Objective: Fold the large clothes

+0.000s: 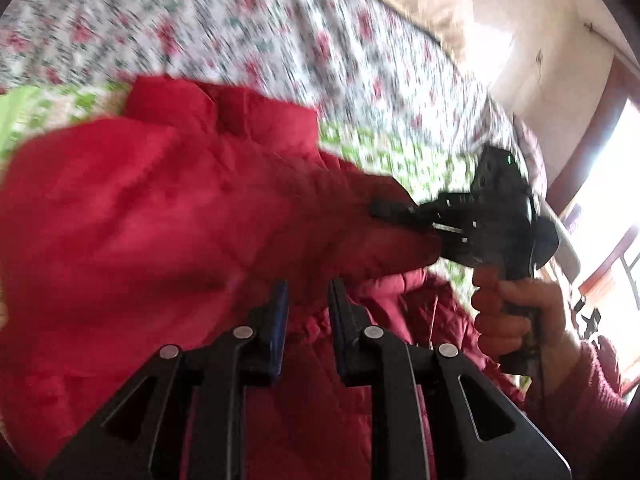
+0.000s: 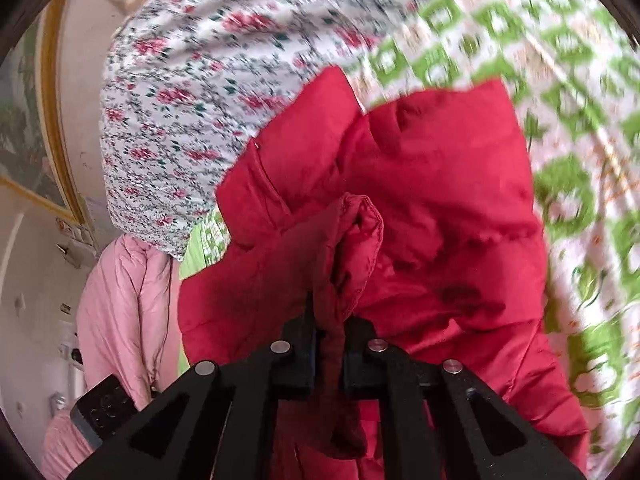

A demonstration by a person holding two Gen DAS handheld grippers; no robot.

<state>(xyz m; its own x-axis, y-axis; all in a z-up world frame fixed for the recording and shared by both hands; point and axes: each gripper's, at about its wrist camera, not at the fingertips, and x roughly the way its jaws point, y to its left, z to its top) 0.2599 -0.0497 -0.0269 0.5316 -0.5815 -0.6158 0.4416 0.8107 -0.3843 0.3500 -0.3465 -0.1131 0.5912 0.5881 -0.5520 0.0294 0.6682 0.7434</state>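
On the bed [image 2: 580, 128], my right tool [image 2: 329, 320] clamps the red padded jacket's [image 2: 440, 184] cuff; my left tool [image 1: 308, 300] hovers open above it.

1. A bed fills most of both views, spread with a white sheet [image 1: 248, 36] printed in small red flowers and green leaves.
2. Beside that sheet lies a cream cover [image 2: 560, 80] patterned with bright green squares.
3. A beige pillow [image 1: 432, 0] rests at the far edge of the bed, against the wall.
4. The wall [image 1: 552, 28] is pale and plain, with a few small marks.
5. A window [image 1: 612, 184] in a dark reddish frame lets in strong daylight, blown out to white.
6. A gold-framed picture [image 2: 36, 152] hangs on the wall in the right wrist view.
7. A pink quilted bundle [image 2: 124, 316] hangs or leans beside the bed.
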